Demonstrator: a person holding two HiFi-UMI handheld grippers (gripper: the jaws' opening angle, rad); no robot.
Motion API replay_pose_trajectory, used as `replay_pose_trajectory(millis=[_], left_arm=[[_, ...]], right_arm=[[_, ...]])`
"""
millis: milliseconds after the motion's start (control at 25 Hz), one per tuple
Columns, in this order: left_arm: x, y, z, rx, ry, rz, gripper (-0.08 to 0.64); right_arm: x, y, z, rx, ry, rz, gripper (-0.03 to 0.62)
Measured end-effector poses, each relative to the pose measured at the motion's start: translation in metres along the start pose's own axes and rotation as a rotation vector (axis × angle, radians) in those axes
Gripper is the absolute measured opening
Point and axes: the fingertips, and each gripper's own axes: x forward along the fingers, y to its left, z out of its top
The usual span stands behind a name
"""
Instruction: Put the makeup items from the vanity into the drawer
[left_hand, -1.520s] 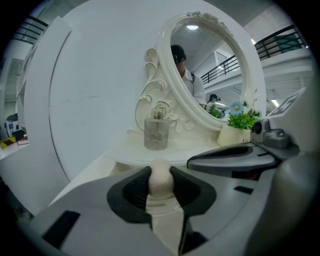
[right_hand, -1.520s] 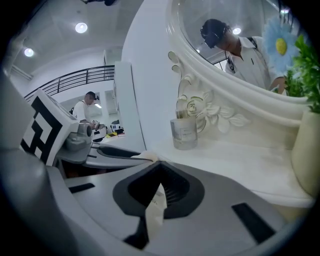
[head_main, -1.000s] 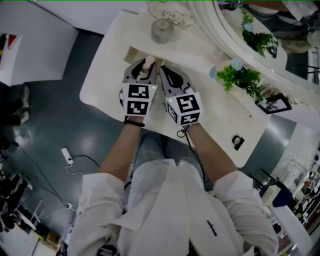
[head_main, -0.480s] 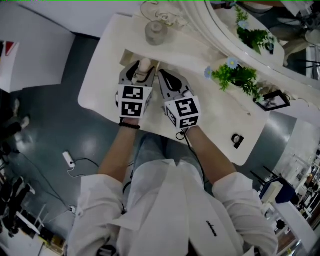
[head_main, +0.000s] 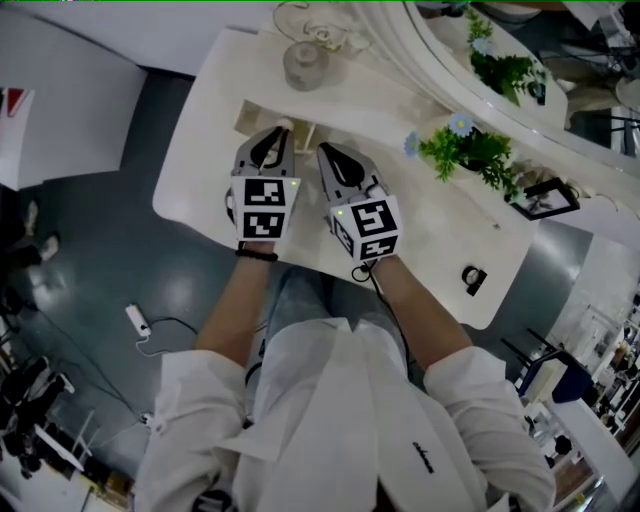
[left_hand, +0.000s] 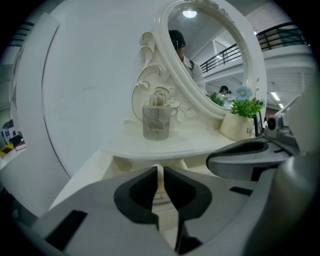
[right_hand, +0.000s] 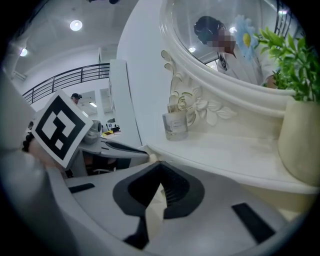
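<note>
My left gripper (head_main: 274, 136) hangs over the open drawer (head_main: 251, 112) at the vanity's front edge. Its jaws have just been closing and now stand almost together (left_hand: 160, 176). Only a thin slit is left, and a cream item (left_hand: 159, 181) shows through it, down in the drawer. I cannot see the pads pressing on anything. My right gripper (head_main: 331, 156) is close beside it on the right, shut and holding nothing (right_hand: 160, 167). In the left gripper view, the right gripper's jaw (left_hand: 240, 155) crosses the right side.
A glass cup (head_main: 304, 62) stands on the vanity top by the oval mirror (head_main: 440, 70). To the right are a potted plant (head_main: 468, 152), a framed picture (head_main: 546, 200) and a small black item (head_main: 474, 279). The floor lies beyond the vanity's left edge.
The cream item that stuck up between the left jaws no longer shows in the head view. The left jaws opened and have come together. Both grippers stayed over the drawer.
</note>
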Motion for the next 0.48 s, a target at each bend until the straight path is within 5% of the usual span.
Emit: replay_pose_trajectory(millis=[240,480], left_arm=[[-0.006,0.003,0.008,-0.005,-0.038,0.015,0.06],[-0.041,-0.005,0.034,0.037,-0.181,0.007,0.059]], right_arm=[[-0.01,-0.002,0.001,0.012,-0.007,-0.009,0.017],[-0.041,-0.004,0.004,0.02,-0.026,-0.024,0.017]])
